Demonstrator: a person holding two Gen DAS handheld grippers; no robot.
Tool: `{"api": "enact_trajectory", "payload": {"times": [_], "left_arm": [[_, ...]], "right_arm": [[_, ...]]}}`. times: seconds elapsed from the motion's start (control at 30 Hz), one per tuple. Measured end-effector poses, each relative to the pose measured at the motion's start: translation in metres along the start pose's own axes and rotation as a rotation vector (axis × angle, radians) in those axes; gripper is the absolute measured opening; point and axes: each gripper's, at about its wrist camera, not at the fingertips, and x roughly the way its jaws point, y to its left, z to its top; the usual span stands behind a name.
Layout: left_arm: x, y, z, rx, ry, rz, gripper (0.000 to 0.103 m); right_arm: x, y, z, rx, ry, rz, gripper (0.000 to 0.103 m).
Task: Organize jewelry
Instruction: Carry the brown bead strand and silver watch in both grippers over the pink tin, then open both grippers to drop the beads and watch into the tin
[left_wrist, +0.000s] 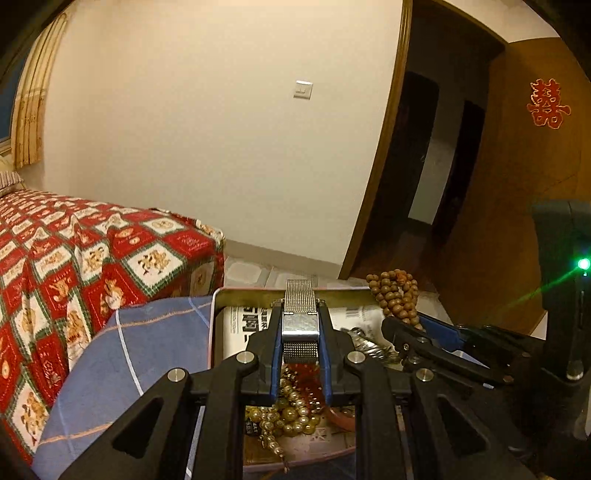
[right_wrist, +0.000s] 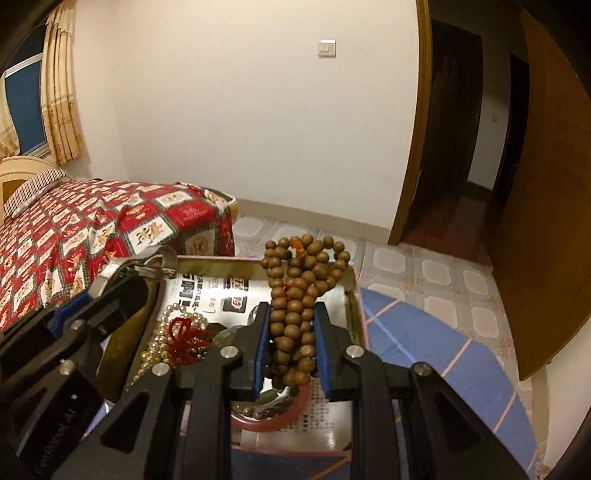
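Observation:
My left gripper (left_wrist: 300, 325) is shut on a silver mesh watch band (left_wrist: 300, 306) and holds it above the open box (left_wrist: 218, 325). The band also shows in the right wrist view (right_wrist: 162, 264). My right gripper (right_wrist: 291, 317) is shut on a bunch of brown wooden prayer beads (right_wrist: 299, 280), held over the box's right side; the beads show in the left wrist view (left_wrist: 395, 295). In the box lie pearl strands (left_wrist: 291, 410) (right_wrist: 159, 343), a red knot tassel (right_wrist: 186, 338), a pink bangle (right_wrist: 266, 419) and dark beads (right_wrist: 258, 410).
The box's far wall (right_wrist: 221, 264) rises above a blue checked cloth (left_wrist: 122, 354) (right_wrist: 424, 332). A bed with a red patterned cover (left_wrist: 74, 258) stands at the left. Tiled floor (right_wrist: 424, 266) and a wooden door (right_wrist: 546, 221) lie at the right.

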Motion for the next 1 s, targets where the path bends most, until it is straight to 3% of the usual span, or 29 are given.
{"api": "enact_trajectory", "payload": {"times": [0.5,1.0], "left_arm": [[0.028,0.007,-0.017,0.02,0.094,0.069,0.016],[0.027,0.015,-0.016,-0.017,0.097,0.089,0.017]], "right_arm": [[0.014,-0.002,-0.007,-0.022,0.01,0.006,0.025],[0.024,0.01,-0.009,-0.059,0.024,0.024,0.026]]}}
